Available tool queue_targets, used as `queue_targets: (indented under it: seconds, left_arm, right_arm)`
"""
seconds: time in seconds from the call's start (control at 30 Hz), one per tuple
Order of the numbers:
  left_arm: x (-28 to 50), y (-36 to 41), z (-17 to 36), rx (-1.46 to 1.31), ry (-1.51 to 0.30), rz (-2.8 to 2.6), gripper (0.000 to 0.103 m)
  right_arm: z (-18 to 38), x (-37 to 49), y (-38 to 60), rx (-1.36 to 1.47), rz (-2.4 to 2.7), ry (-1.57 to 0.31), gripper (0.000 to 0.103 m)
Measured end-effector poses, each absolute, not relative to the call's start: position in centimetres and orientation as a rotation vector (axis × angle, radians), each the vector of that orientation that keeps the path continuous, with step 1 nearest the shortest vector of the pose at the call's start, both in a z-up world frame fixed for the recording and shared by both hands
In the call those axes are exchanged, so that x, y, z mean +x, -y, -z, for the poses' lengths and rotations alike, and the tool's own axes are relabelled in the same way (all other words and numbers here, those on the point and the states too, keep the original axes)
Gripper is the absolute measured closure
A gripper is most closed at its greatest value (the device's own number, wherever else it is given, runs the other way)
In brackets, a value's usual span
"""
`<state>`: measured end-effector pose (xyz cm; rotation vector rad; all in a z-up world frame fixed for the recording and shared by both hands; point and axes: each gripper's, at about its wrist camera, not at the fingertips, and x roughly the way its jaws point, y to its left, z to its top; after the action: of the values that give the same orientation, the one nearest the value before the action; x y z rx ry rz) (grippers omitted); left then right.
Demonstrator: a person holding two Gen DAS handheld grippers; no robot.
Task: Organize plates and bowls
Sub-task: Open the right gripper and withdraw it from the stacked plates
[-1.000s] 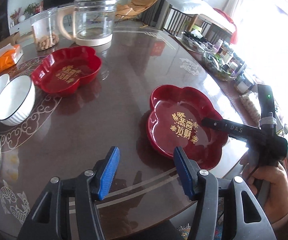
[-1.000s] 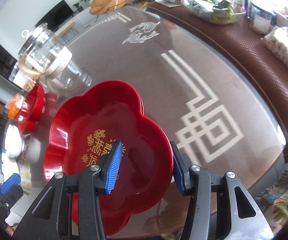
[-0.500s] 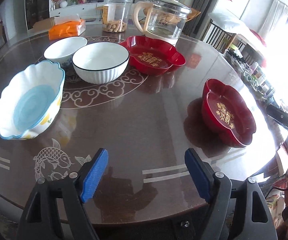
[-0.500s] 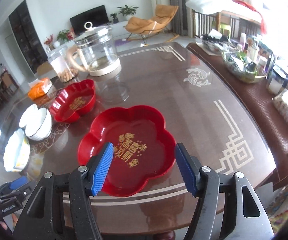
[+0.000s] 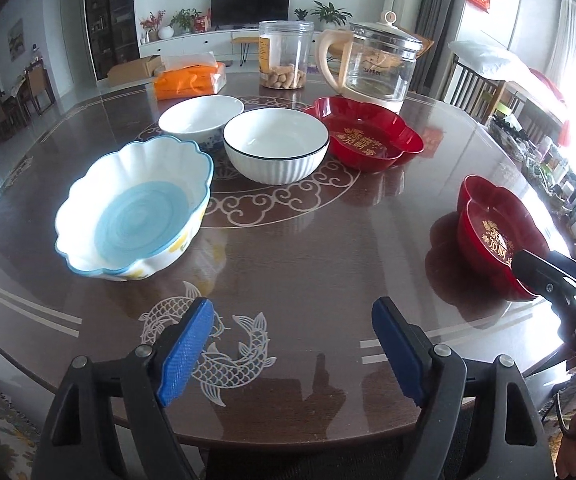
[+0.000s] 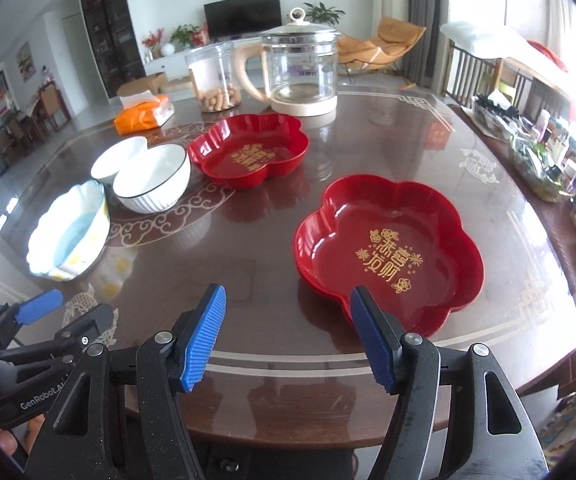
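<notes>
At the far left of the glossy dark wood bench (image 5: 308,264), with its pale scroll and fish inlays, sits a scalloped white bowl (image 5: 134,208) with a blue-glazed inside and a thin blue rim. Just behind it to the right is a small plain white bowl (image 5: 201,119), touching a ribbed white bowl (image 5: 276,150) edged in black. Next comes a lacquer-red, flower-shaped plate (image 5: 368,140) with gold characters, close beside the ribbed bowl, and behind it a glass kettle (image 5: 380,68) on a cream base, a clear jar (image 5: 286,54) and an orange tissue pack (image 5: 190,80). Well apart, near the right edge, lies a second red flower plate (image 6: 388,248), empty and flat on the bench. The left gripper (image 5: 288,348) hovers over the fish inlay, its ribbed blue jaws released and opening, nothing between them. The right gripper (image 6: 288,332) stands just short of the second plate, jaws spread wide and gripping nothing.
</notes>
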<state>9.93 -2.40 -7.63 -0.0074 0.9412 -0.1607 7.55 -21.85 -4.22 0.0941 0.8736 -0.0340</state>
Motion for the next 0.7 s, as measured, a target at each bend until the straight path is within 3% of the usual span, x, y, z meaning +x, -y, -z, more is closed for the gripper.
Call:
queue_targets:
  seconds: [0.47,0.7]
  left_arm:
    - [9.8,1.7,8.5,0.044,-0.931,0.107,0.022]
    - [9.9,1.4,9.1,0.049,-0.944,0.120,0.022]
  right_arm:
    - [4.3,7.0,19.8,0.033,0.015,-0.840,0.034]
    - [2.7,6.2,20.0,0.022,0.002,-0.676,0.034]
